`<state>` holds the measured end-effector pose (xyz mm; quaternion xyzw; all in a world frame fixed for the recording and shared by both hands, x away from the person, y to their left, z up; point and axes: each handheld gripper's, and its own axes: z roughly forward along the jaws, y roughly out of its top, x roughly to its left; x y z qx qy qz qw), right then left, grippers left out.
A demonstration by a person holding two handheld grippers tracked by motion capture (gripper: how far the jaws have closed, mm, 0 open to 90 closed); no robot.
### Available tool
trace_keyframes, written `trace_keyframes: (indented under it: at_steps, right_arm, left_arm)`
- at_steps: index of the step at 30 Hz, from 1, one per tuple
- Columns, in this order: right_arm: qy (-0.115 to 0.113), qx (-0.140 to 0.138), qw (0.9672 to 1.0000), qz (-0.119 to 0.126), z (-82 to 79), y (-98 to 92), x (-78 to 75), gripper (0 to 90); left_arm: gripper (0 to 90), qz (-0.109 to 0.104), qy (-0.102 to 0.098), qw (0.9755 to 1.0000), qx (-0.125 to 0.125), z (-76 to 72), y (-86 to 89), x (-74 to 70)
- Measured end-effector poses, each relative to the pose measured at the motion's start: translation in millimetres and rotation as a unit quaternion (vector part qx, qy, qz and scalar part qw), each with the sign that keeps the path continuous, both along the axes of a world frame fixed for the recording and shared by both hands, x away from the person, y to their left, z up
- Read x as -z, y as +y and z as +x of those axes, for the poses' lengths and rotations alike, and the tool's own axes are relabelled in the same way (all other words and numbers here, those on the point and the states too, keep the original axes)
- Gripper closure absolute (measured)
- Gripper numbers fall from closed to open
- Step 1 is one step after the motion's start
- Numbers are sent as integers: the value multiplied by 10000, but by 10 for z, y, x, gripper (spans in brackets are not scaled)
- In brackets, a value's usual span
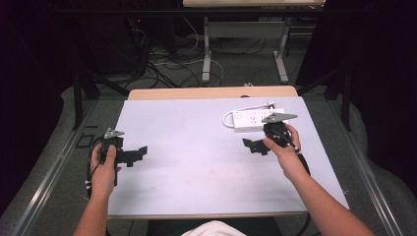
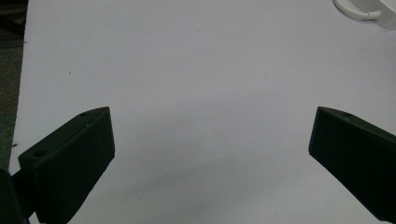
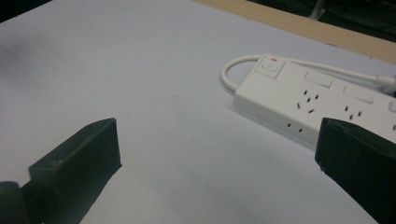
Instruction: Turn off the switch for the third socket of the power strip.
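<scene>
A white power strip [image 1: 255, 121] lies at the back right of the white table sheet [image 1: 196, 147], its cord looping off its left end. The right gripper view has the power strip [image 3: 317, 100] close ahead on the right, switch end toward the middle. My right gripper [image 1: 253, 145] hovers just in front of the strip, open, nothing between its jaws; in its own view the right gripper [image 3: 217, 156] spans bare sheet. My left gripper [image 1: 137, 155] rests at the table's left, open and empty. In its own view, the left gripper [image 2: 210, 144] faces bare sheet with the cord [image 2: 357, 11] far off.
A wooden strip [image 1: 211, 92] of tabletop runs along the far edge. Beyond it stand another table's metal legs [image 1: 206, 54] and floor cables [image 1: 172, 64]. Metal rails [image 1: 49, 167] flank both sides of the table.
</scene>
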<state>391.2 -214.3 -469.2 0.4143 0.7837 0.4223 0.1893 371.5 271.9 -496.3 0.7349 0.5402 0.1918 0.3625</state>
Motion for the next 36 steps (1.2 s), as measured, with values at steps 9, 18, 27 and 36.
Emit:
trace_keyframes:
  at_steps: [9,18,27,36]
  right_arm:
    - [135,-93,9998,-146,-230,-71,178,0]
    - [276,-80,9994,-201,-371,-176,362,0]
    - [322,252,9985,-366,-388,-314,524,0]
    - [341,477,9975,-392,-355,-462,661,0]
  left_arm:
    - [3,33,5,10000,18,1,-11,4]
    - [3,30,9,10000,40,2,-20,10]
    - [3,42,-4,10000,58,4,-21,14]
    - [3,57,2,10000,37,5,-14,20]
